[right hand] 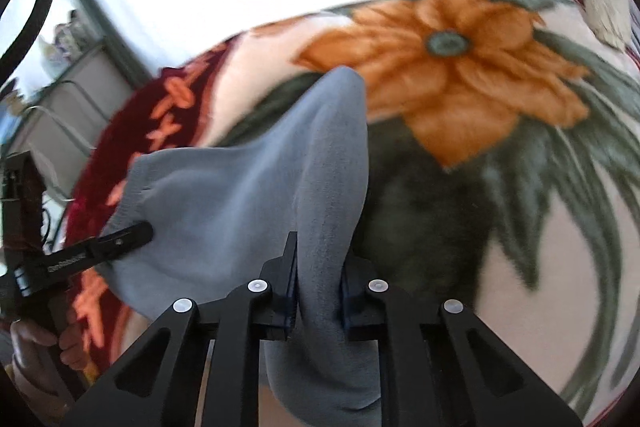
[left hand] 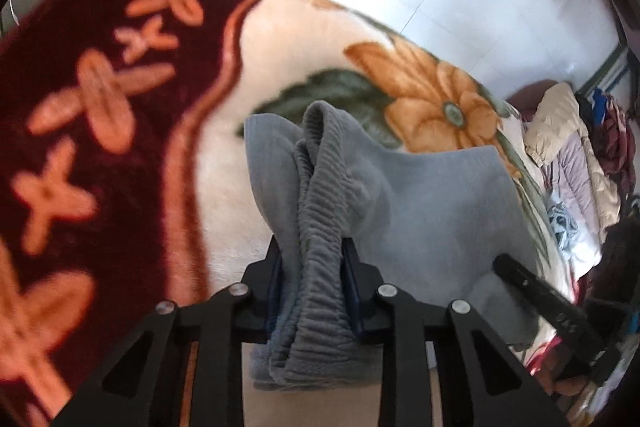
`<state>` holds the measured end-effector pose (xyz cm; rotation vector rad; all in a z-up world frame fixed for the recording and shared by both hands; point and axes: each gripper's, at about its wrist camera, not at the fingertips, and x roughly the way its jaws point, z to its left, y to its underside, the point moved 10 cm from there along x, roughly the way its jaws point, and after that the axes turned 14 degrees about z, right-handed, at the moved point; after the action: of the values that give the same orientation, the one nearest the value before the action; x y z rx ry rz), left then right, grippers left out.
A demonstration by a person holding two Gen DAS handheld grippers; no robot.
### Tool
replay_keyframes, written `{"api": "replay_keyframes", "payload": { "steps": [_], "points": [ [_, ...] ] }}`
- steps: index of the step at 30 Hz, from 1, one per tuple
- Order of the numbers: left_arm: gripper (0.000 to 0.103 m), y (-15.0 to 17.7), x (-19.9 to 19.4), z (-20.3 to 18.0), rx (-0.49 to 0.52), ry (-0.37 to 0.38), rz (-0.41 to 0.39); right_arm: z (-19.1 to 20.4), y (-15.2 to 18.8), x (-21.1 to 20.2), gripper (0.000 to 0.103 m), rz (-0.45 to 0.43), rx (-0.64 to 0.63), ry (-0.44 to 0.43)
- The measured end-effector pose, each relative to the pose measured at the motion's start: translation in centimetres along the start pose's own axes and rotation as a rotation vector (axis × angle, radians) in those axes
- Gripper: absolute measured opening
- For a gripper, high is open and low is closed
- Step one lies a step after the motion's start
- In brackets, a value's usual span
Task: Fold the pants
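Grey pants (left hand: 432,203) hang stretched between both grippers above a flowered blanket. My left gripper (left hand: 314,267) is shut on the ribbed elastic waistband (left hand: 320,211), which bunches up between its pads and droops below them. My right gripper (right hand: 318,267) is shut on a smooth fold of the same grey pants (right hand: 240,203). Each gripper shows in the other's view: the right gripper (left hand: 532,279) at the cloth's right edge, the left gripper (right hand: 116,243) at its left edge, with a hand (right hand: 68,343) under it.
A plush blanket (left hand: 328,39) with an orange flower (right hand: 452,67), green leaves and a dark red border (left hand: 100,107) covers the bed. Piled bedding and clothes (left hand: 568,155) lie at the right. A metal rack (right hand: 68,95) stands at the left by the white wall.
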<state>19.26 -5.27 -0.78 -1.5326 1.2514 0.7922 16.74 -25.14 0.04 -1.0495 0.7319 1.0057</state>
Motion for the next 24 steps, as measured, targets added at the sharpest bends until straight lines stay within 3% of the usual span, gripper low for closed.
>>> {"api": "replay_keyframes", "payload": {
  "steps": [4, 11, 19, 24],
  "points": [
    [0.027, 0.5, -4.6, 1.0, 0.019, -0.052, -0.042, 4.5, 0.0, -2.8, 0.016, -0.031, -0.086, -0.011],
    [0.028, 3.8, -9.2, 5.5, -0.006, -0.113, -0.028, 10.4, 2.4, -4.4, 0.016, -0.012, -0.161, -0.062],
    [0.028, 7.9, -7.3, 11.1, -0.041, -0.161, 0.043, 13.1, 6.6, -0.8, 0.017, 0.084, -0.171, -0.072],
    [0.030, 10.4, -4.3, 13.5, -0.108, -0.151, 0.095, 11.5, 9.0, 3.8, 0.018, 0.166, -0.181, 0.041]
  ]
}}
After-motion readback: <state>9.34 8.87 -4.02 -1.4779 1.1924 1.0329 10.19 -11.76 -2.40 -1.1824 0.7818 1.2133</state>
